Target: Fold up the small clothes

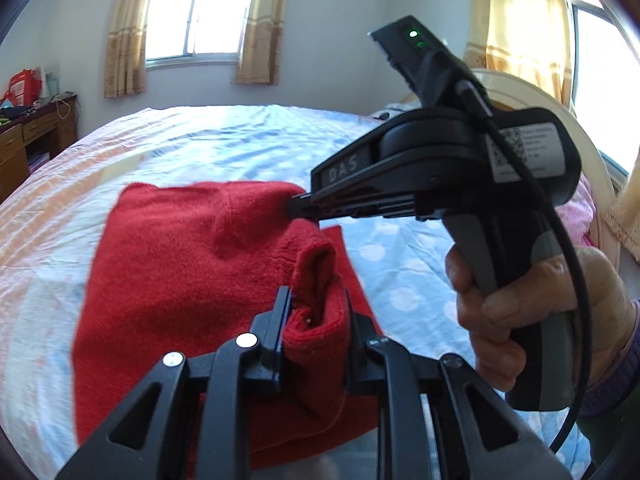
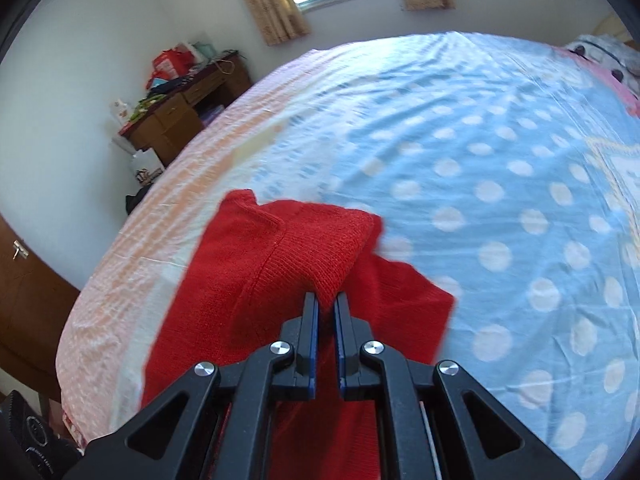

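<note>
Red knit garment [image 1: 168, 280] lifted above the bed [image 1: 400, 240], near edge. Left gripper [image 1: 316, 312] jaws pinching a bunched cuff; right gripper [image 2: 326, 308] jaws pinching a fold corner. Judgement: move both together, lower evenly, align edges before letting go.

The right gripper [image 1: 298, 208] body carries the raised lettering "DAS" on its black side face, while the white label [image 1: 524, 152] further back bears a QR code and print too small to read.
</note>
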The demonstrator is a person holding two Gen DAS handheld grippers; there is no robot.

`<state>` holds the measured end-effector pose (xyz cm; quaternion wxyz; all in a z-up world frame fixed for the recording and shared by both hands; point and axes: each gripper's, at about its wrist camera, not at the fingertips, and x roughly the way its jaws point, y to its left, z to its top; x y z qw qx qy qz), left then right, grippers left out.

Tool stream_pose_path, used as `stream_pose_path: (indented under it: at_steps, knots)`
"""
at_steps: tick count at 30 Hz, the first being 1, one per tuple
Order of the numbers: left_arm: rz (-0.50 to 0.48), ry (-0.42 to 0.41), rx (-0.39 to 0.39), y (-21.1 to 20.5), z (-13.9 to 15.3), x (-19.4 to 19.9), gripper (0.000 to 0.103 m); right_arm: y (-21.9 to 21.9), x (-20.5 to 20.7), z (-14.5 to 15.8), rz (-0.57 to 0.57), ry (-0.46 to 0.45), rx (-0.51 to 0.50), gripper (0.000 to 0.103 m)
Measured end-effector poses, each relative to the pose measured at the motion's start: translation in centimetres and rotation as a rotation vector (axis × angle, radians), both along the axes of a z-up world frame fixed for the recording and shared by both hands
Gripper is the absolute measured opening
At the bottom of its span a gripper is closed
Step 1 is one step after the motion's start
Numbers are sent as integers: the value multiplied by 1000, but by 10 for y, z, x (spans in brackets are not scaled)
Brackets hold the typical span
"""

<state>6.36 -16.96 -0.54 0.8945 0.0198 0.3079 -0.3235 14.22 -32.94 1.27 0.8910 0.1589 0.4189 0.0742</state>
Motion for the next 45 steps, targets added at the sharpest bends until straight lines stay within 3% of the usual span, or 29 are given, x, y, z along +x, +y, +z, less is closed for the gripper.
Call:
stream_pose_path:
  at_steps: [7,10,16,19,20,23,24,28,32,34,35,37,41,45]
  knots:
    - [-31,7,46,-15,-3,-9,22,-17,-4,-35,-33,37,8,6]
    - [-77,43,19,-8,-4,-15,36,-20,-5,-41,-43,42,48,7]
    - [-116,12,17,51,1,-55,52,-40,-41,-32,-178,37,18,13]
    - [-71,28,-26,97,2,-58,53,-44,-82,-24,-203,-4,82,13]
    - [-44,34,-37,110,4,-55,53,-42,-96,-22,-204,-23,115,17]
    - [55,24,-54,137,12,-45,56,-31,-126,-18,-199,-53,161,46]
    - [90,25,-51,141,14,-40,56,-25,-133,-16,-198,-69,175,51]
    - [227,42,-20,150,16,-9,63,3,-137,-7,-160,-121,178,51]
    - [260,68,24,140,6,12,63,36,-120,-17,-135,-60,68,51]
    - [271,74,53,131,3,20,63,45,-113,-24,-131,-39,39,33]
    - [273,79,62,127,2,21,63,48,-111,-27,-131,-34,26,15]
    - [269,73,86,116,0,23,63,48,-111,-33,-161,-20,12,15]
    - [244,17,177,96,1,19,63,37,-127,-48,-230,-13,83,12]
    - [228,12,196,91,-1,19,63,39,-147,-56,-246,-21,77,11]
